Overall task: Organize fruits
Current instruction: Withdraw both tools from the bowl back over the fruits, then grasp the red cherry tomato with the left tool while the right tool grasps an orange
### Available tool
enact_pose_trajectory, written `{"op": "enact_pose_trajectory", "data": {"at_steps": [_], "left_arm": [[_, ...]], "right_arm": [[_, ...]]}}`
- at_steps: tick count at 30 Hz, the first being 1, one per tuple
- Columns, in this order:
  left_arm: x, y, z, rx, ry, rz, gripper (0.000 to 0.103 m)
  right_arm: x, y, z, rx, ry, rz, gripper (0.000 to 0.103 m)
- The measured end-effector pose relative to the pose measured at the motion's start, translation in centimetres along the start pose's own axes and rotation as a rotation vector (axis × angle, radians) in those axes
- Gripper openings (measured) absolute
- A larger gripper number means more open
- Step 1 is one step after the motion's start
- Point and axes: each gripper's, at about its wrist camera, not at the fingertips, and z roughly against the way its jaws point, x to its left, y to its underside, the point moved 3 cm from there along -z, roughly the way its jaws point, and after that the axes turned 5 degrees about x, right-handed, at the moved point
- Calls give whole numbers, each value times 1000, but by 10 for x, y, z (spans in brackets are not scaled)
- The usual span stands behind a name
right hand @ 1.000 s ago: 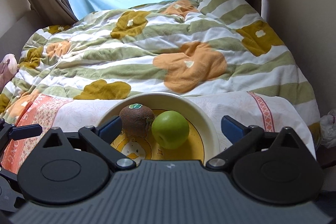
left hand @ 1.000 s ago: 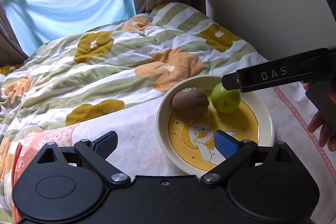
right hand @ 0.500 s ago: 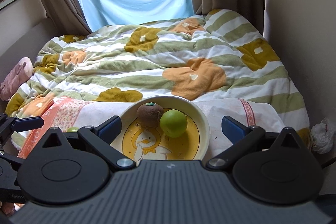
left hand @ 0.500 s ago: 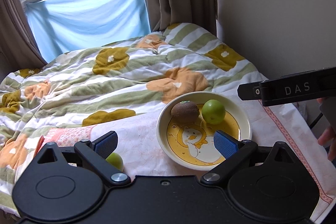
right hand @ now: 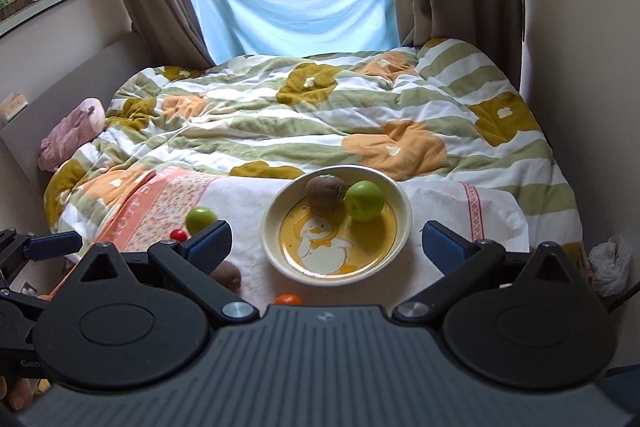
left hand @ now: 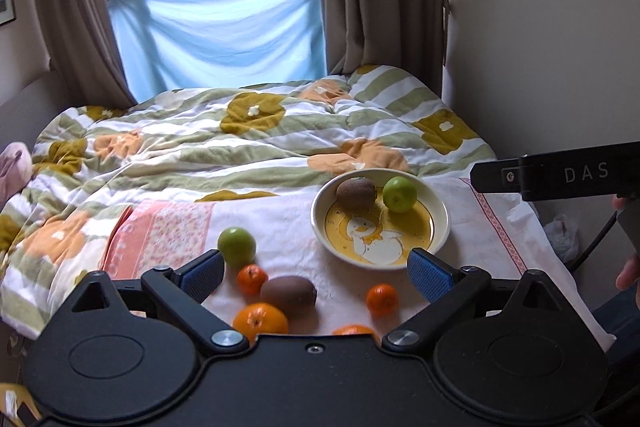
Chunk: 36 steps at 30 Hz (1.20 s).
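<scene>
Both claws (spread, empty) hover before the bowl (left hand: 440, 223).

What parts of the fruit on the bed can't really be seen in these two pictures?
- Nearest orange, left wrist view: mostly hidden behind the left gripper's body.
- Loose kiwi, right wrist view: partly covered by the right gripper's finger.
- Small red thing, right wrist view: too small and half hidden to name.
- Small orange, right wrist view: only its top shows.

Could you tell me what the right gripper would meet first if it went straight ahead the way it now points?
Most likely the duck plate: it lies between the open right gripper fingers. Depth is unclear.
</scene>
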Motion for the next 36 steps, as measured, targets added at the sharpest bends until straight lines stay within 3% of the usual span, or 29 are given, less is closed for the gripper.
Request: {"op": "enact_pose_trajectory", "data": {"at_steps": [11, 21, 30, 36], "left_arm": [[51, 41, 33, -20, -40, 14, 100], [107, 67, -1, 15, 27, -66, 98], [137, 94, -64, 105, 129, -163, 81], [139, 111, -101, 151, 166, -222, 62]], "right_arm": [[39, 48, 25, 41, 16, -54, 103], [90, 88, -2, 54, 92, -118, 103], [118, 118, -57, 58, 162, -174, 103], [121, 132, -91, 73, 218, -183, 103]]}}
